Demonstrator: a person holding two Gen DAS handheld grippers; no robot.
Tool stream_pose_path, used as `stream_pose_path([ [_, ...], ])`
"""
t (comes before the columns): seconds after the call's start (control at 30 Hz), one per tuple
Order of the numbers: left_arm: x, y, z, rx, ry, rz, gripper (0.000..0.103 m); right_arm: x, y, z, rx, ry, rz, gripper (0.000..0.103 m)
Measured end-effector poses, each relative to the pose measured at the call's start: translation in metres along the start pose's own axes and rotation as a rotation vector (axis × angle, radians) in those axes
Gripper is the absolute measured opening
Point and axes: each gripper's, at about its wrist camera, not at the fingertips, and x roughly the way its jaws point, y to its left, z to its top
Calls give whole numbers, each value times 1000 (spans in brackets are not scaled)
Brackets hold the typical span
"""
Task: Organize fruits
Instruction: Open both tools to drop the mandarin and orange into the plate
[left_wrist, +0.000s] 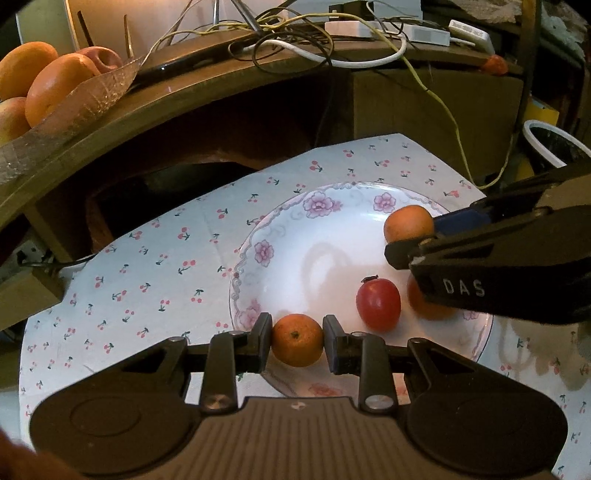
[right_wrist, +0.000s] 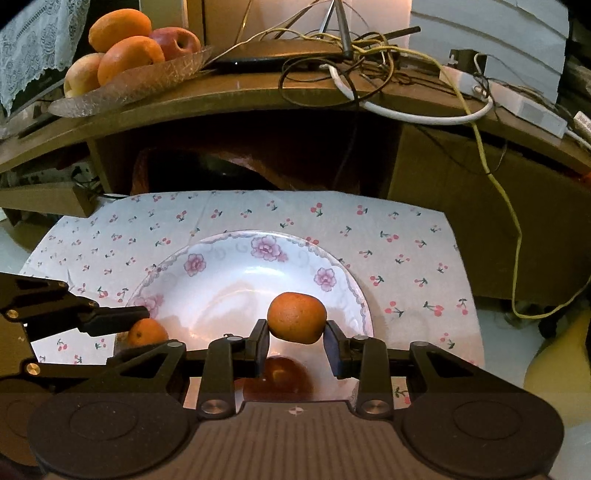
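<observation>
We take the flowered plate (left_wrist: 280, 236) as our landmark; it lies on a cherry-print cloth (left_wrist: 155, 266) over the tabletop. Our left claw (left_wrist: 297, 341) is clamped on a small tangerine (left_wrist: 298, 339) at the plate's near rim, its two pads pressed against the fruit's sides. Our right claw (right_wrist: 297, 334) grips a second tangerine (right_wrist: 296, 316) above the plate's middle, and the fruit appears lifted clear of the white surface. On the plate, near its right side in the left wrist view, lies a red grape tomato (left_wrist: 378, 303), with another orange fruit (left_wrist: 424, 306) just beside it, partly hidden under the right claw's body. Beyond the plate, on the raised wooden shelf (right_wrist: 258, 99), a glass dish (right_wrist: 147, 79) holds oranges and apples, and a tangle of cables (right_wrist: 351, 62) lies farther right along the shelf.
</observation>
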Motion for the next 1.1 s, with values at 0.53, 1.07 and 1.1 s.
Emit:
stream_pose_path([
  [0.53,-20,10,6,-35,-47,2,44,-14,-8,8,54,-56,16,44],
  [1.07,-75,13,-23,-49,-79,26,49,-61,4,-21,70,-51,51,45],
  [1.1,-79,14,-27,-48,-78,31,49,-64,5,-24,73,-50,54,45],
])
